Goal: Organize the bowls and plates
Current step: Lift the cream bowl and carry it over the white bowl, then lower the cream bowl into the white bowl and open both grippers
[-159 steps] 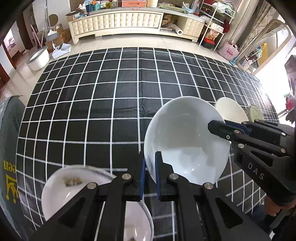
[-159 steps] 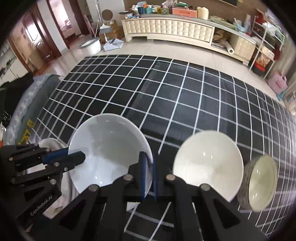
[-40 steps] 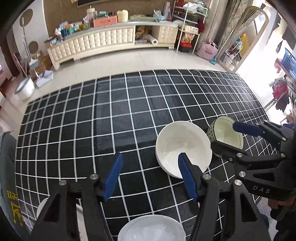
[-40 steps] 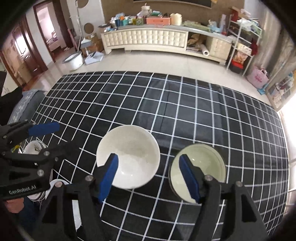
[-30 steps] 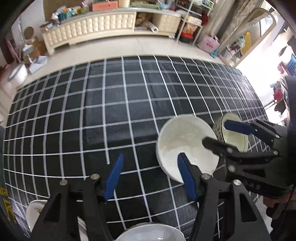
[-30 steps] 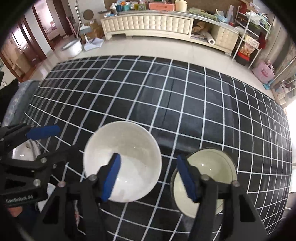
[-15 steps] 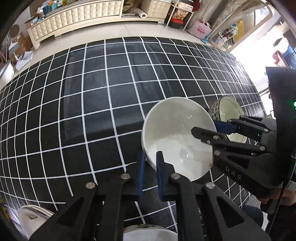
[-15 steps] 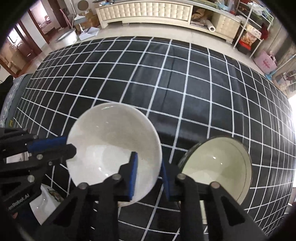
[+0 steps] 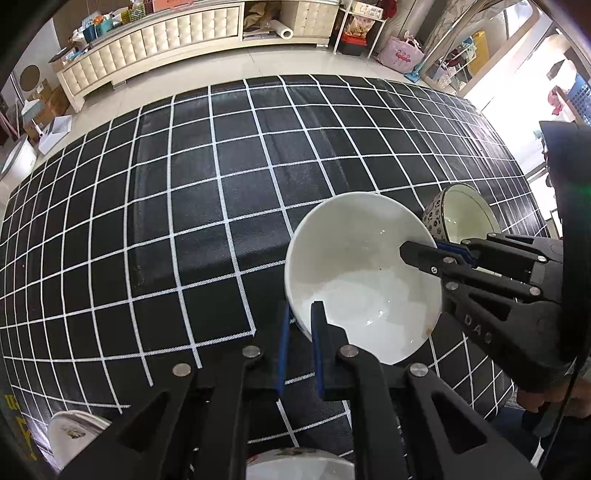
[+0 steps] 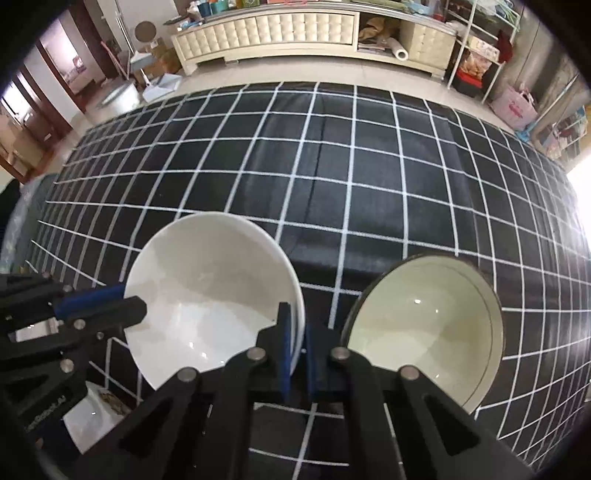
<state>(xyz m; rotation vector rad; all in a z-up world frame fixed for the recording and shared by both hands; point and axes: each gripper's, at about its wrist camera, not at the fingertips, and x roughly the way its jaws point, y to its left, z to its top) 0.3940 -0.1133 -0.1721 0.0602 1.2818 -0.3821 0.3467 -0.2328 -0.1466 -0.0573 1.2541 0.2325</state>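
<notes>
A plain white bowl (image 9: 364,273) sits over the black checked tablecloth (image 9: 207,206); it also shows in the right wrist view (image 10: 210,288). My left gripper (image 9: 298,321) is shut on its near left rim. My right gripper (image 10: 295,332) is shut on its right rim, and it shows in the left wrist view (image 9: 421,251) too. A patterned bowl with a pale green inside (image 10: 428,325) stands just right of the white bowl, also seen in the left wrist view (image 9: 461,218).
White dishes with food marks lie at the table's near left edge (image 9: 74,432) and under my left gripper (image 9: 295,465); one shows in the right wrist view (image 10: 96,413). A cream cabinet (image 9: 155,33) stands across the floor beyond the table.
Both grippers were open above the table a second ago. They have come down and shut on opposite rims of the white bowl, which looks nearer now.
</notes>
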